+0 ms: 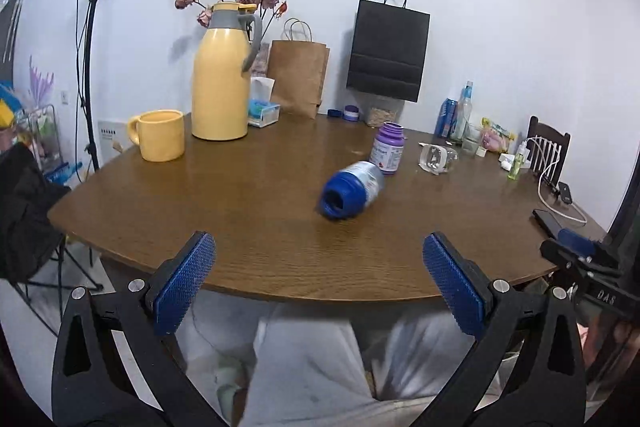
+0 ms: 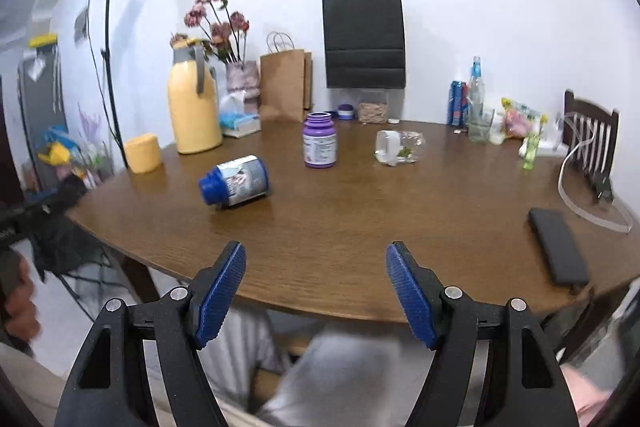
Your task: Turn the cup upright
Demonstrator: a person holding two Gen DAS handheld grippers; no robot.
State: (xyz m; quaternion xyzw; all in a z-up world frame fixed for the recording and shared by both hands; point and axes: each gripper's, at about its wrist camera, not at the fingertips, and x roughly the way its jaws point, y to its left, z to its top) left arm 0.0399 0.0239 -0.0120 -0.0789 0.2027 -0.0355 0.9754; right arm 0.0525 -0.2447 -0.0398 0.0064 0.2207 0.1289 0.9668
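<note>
A clear plastic cup [image 2: 398, 147] lies on its side on the brown table [image 2: 360, 227], right of centre; the left wrist view shows the clear cup [image 1: 436, 157] further back. A yellow mug [image 1: 160, 135] stands upright at the table's far left, its opening facing up. My left gripper [image 1: 319, 245] hangs open over the near table edge, nothing between its blue pads. My right gripper [image 2: 316, 251] is open too, at the near edge, well short of the cup. Both grippers are empty.
A blue-capped bottle [image 2: 236, 185] lies on its side mid-table, with a purple jar [image 2: 319, 141] upright behind it. A yellow thermos [image 1: 222, 75], paper bags [image 2: 364, 39], flowers and bottles line the back. A black phone [image 2: 558, 247] and white cable lie at the right.
</note>
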